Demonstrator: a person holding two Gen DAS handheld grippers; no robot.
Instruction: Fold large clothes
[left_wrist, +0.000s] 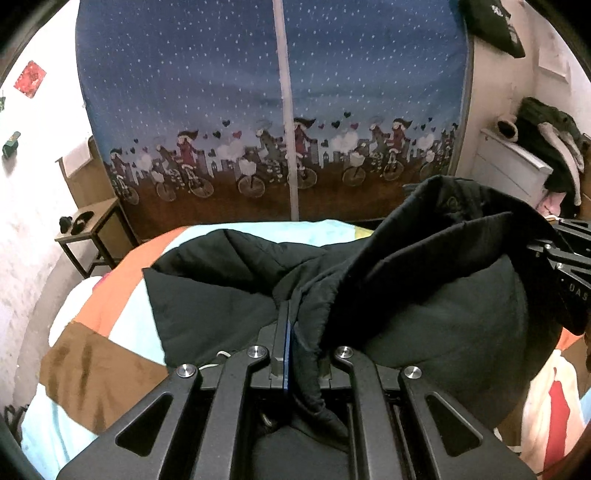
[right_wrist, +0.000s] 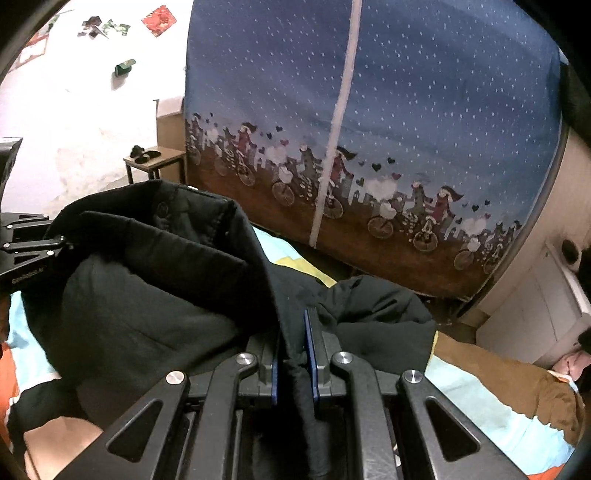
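We have both claws clenched on the black coat: left claw pinches a hem fold, right claw pinches another edge, fabric bunched between the pads. The coat hangs between them, lifted at the near side, its far part draped on the bed. We judge it padded, soft, bulky, fairly heavy; it sags and won't hold a crease, so grip seams or hems, not the loose middle. Behind the bed stands a blue wardrobe; a side table sits far left, a clothes pile far right. The patchwork bedspread looks free for laying the coat down.
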